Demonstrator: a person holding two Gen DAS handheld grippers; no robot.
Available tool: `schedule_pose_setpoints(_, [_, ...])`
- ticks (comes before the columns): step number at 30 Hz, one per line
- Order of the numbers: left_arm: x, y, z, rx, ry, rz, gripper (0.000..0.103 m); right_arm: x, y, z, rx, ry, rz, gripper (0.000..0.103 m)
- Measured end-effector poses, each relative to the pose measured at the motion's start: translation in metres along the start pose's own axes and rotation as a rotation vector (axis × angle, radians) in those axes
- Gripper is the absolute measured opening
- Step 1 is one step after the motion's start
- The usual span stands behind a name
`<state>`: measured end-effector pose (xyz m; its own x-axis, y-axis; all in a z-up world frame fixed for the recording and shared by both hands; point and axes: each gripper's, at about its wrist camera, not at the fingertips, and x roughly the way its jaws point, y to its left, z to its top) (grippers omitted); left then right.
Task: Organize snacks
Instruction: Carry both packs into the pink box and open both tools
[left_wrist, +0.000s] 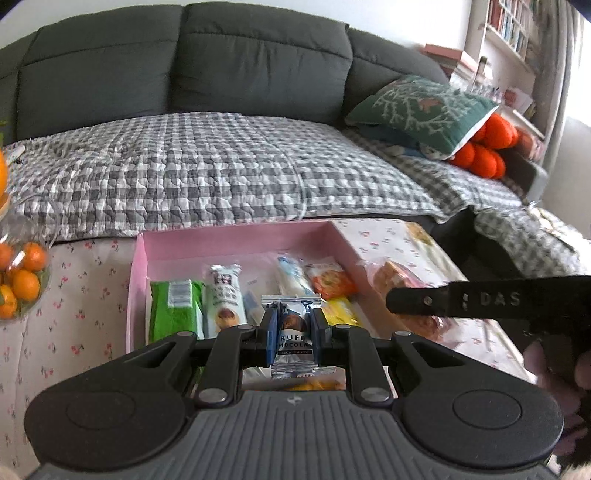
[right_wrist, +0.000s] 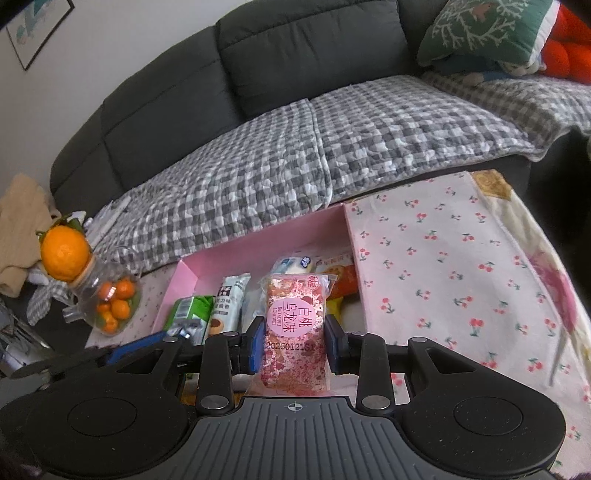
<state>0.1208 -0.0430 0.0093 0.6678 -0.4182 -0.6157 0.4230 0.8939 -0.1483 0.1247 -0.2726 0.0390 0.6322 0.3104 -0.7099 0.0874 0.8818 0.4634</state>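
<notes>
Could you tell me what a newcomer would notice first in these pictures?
Probably the pink box on the cherry-print cloth, half filled with snack packets. Next, each claw grips a packet above it: the left claw a truffle chocolate, the right claw a pink cake packet. Behind stands a grey sofa.

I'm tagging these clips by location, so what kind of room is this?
Most likely a home living room: a dark grey sofa with a grey checked quilted cover, a white bookshelf full of books, and a low table under a cherry-print cloth.
</notes>
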Motion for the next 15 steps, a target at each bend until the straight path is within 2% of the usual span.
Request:
schedule_pose_setpoints(8, [0.043, 0.024, 0.018, -0.066, 0.041, 0.028, 0.017, 0.029, -0.01, 0.013, 0.073, 0.015, 0.031, 0.031])
schedule_pose_setpoints(15, [0.072, 0.024, 0.03, -0.052, 0.067, 0.045, 0.017, 0.049, -0.014, 0.016, 0.096, 0.032, 0.014, 0.031])
